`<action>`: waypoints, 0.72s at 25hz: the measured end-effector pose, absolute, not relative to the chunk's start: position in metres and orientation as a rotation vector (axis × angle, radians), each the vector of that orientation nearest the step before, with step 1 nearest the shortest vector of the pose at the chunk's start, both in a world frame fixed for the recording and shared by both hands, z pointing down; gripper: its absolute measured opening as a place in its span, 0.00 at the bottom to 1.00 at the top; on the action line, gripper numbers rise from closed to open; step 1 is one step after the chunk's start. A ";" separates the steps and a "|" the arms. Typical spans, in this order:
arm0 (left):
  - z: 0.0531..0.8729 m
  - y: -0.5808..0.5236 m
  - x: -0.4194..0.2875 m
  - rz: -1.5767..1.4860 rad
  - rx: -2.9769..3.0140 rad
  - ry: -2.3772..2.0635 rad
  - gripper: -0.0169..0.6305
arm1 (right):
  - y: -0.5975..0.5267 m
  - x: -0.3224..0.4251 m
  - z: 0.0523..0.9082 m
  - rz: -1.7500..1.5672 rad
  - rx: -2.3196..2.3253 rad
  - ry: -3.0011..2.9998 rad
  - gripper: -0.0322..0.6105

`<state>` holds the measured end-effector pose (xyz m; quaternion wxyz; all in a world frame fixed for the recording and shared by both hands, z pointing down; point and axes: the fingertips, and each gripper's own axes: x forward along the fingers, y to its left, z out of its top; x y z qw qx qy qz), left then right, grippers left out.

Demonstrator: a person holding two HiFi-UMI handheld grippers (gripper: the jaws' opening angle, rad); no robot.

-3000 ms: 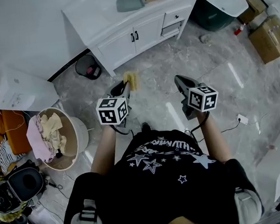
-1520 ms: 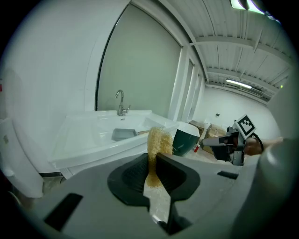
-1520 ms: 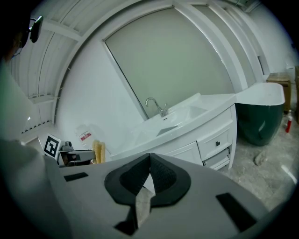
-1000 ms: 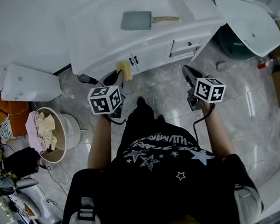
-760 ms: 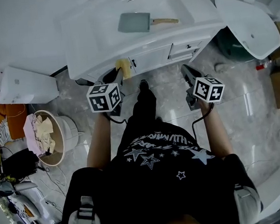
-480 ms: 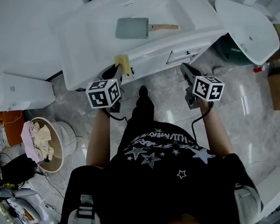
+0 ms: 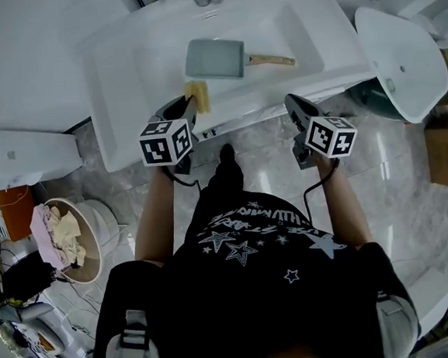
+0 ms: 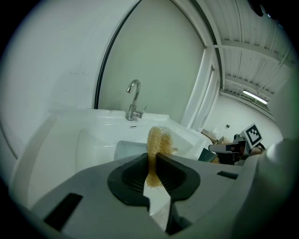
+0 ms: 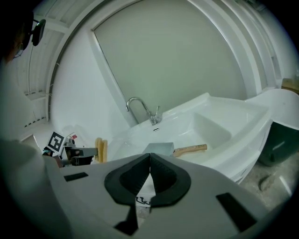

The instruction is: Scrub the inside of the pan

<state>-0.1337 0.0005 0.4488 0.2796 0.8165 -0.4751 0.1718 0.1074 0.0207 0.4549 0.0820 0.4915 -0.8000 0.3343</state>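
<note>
- Where things sit: the pan (image 7: 213, 58) lies loose in the bowl of the sink (image 7: 114, 82) with its wooden handle (image 9: 190, 149) pointing right. Both tools are short of it, at the front rim.
- The left hand-held gripper (image 8: 153, 161) is clamped on a yellow scrubber (image 8: 159, 140), but only by its lower end, and the rest sticks out floppy. Press hard and I'd bet it folds over or pulls out of the jaws.
- The right hand-held gripper (image 9: 149, 163) is closed on nothing. With nothing pinning the pan, the 1st stroke could just shove or spin it around the smooth bowl. The jaws need to open and catch the handle first.
- I can't tell from here if the pan is open side up. If it isn't, the scrubbing lands on the wrong face.
- The faucet (image 8: 134, 100) stands right behind the bowl, so a long push stroke could knock into it.
</note>
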 end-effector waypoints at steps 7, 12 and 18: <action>0.462 -0.051 -0.138 0.452 2.175 -1.221 0.11 | -0.038 0.098 0.458 0.981 1.474 -2.340 0.06; 0.478 -0.084 -0.144 0.499 2.145 -1.183 0.11 | -0.081 0.099 0.462 0.944 1.469 -2.286 0.06; 0.497 -0.116 -0.159 0.522 2.094 -1.149 0.11 | -0.124 0.105 0.483 0.882 1.428 -2.120 0.06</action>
